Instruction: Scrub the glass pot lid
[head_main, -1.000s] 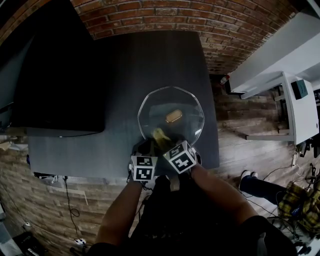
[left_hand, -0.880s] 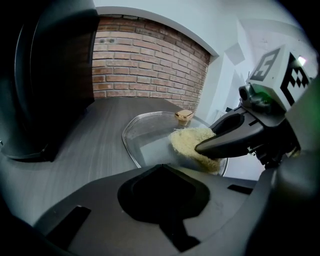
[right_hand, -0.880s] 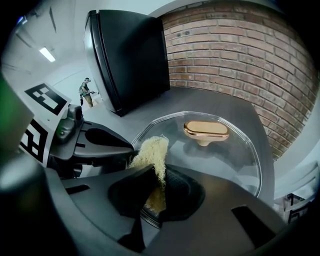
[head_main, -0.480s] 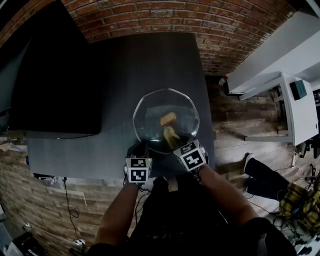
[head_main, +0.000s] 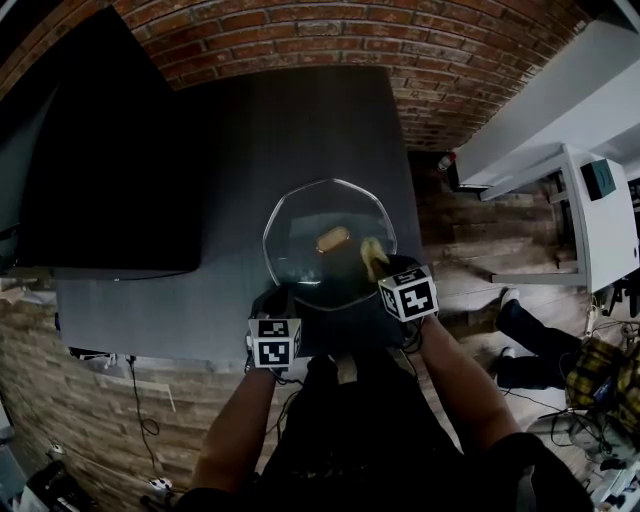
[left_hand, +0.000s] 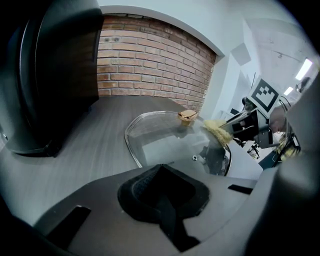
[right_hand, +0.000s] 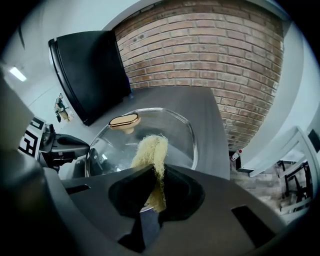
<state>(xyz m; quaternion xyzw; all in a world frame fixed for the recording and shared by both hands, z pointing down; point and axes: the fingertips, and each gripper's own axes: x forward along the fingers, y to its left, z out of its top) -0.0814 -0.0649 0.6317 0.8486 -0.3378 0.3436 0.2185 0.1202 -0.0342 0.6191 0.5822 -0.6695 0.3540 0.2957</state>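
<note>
The glass pot lid (head_main: 330, 245) is seen at the middle of the head view, on the dark grey bench (head_main: 300, 120). Its gold-coloured knob (head_main: 332, 238) is set near its centre. The lid's lower left rim is met by the left gripper (head_main: 278, 300). In the left gripper view the black pads of that gripper (left_hand: 162, 172) are drawn together, and the lid's near edge (left_hand: 150, 150) runs into the notch between them, so the rim appears to be pinched there.

A tuft of pale yellow scrubbing fibre (right_hand: 150, 150) is clamped between the closed jaws of the right gripper (right_hand: 151, 187). Its free end is laid on the glass just below and right of the knob (right_hand: 124, 121). In the head view the fibre (head_main: 373, 257) is found at the lid's right side, with the right gripper (head_main: 388, 272) just beside it.

No words can be read. Black-and-white square markers are carried on the left cube (head_main: 273, 342) and the right cube (head_main: 410, 295).

A large black screen (head_main: 100, 150) is placed at the upper left of the frame, and a brick wall (head_main: 450, 60) fills the upper right.
</note>
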